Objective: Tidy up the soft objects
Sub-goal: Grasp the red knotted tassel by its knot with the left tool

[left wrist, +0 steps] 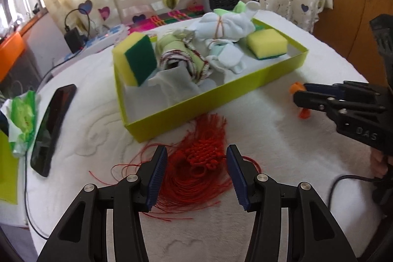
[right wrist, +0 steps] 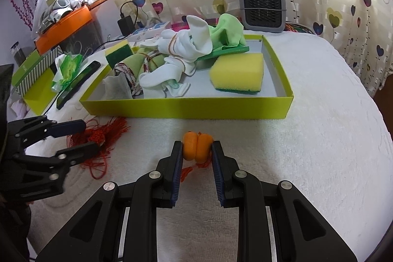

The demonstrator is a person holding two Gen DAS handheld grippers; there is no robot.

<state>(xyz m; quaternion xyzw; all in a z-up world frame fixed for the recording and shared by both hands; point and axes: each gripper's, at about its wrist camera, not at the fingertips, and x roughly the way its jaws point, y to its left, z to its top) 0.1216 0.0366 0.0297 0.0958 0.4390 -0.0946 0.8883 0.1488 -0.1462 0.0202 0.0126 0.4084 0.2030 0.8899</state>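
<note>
Tray (right wrist: 186,108) on the bedcover (right wrist: 319,139), fan heater (right wrist: 262,7) behind it. In the tray: sponge (right wrist: 237,71) at right, tied cloth bundles (right wrist: 181,48) in the middle, second sponge (right wrist: 118,52) standing at left. Tassel knot (left wrist: 205,155) before the tray's left end, phone (left wrist: 52,129) further left.
</note>
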